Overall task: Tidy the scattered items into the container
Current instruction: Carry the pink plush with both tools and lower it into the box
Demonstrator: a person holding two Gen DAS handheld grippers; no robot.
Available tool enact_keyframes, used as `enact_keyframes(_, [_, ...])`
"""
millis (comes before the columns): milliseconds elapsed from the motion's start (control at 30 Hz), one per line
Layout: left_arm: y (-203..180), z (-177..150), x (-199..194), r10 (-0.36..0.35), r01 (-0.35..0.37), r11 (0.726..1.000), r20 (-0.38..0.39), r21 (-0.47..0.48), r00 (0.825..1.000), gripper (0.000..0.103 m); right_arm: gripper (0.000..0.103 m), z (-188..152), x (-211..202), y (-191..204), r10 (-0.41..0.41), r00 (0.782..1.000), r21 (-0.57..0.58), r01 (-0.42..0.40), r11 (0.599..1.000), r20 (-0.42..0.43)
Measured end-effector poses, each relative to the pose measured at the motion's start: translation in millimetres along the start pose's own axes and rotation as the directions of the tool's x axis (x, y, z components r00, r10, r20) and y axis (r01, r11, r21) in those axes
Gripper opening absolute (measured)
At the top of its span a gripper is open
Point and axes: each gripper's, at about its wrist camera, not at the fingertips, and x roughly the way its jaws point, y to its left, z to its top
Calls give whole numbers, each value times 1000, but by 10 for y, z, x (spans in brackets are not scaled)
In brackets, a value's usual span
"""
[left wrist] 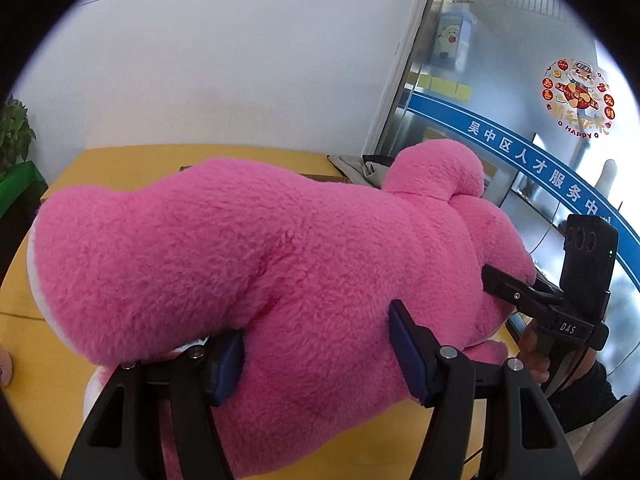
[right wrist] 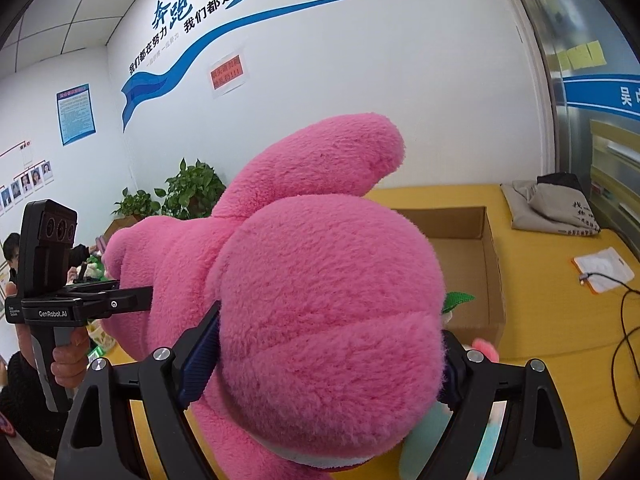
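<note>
A large pink plush toy [left wrist: 280, 264] fills both views and is held up above the yellow table [left wrist: 132, 156]. My left gripper [left wrist: 320, 352] is shut on its body, blue pads pressed into the fur on both sides. My right gripper [right wrist: 328, 356] is shut on a rounded limb of the same plush toy [right wrist: 320, 300]. The right gripper also shows at the right of the left wrist view [left wrist: 516, 288], clamped on the toy. An open cardboard box [right wrist: 476, 264] stands on the table behind the toy, mostly hidden by it.
A grey cloth bag [right wrist: 556, 208] lies at the table's far right corner. A white pouch with a cable [right wrist: 604, 268] lies right of the box. A small green and pink item [right wrist: 460, 300] peeks out beside the plush. Potted plants [right wrist: 192, 192] stand at the left.
</note>
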Motion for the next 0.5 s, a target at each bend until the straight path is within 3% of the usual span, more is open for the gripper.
enact_keyframes(233, [5,686,252,6,-9,997,36,79,999,65,91,571,287,-223,-33,999,8,32,999,43])
enact_keyframes(500, [3,1660,552,-12,-1,991,103,131,995,65,90,1555,613,-458,-81,991,-23,84,996,108])
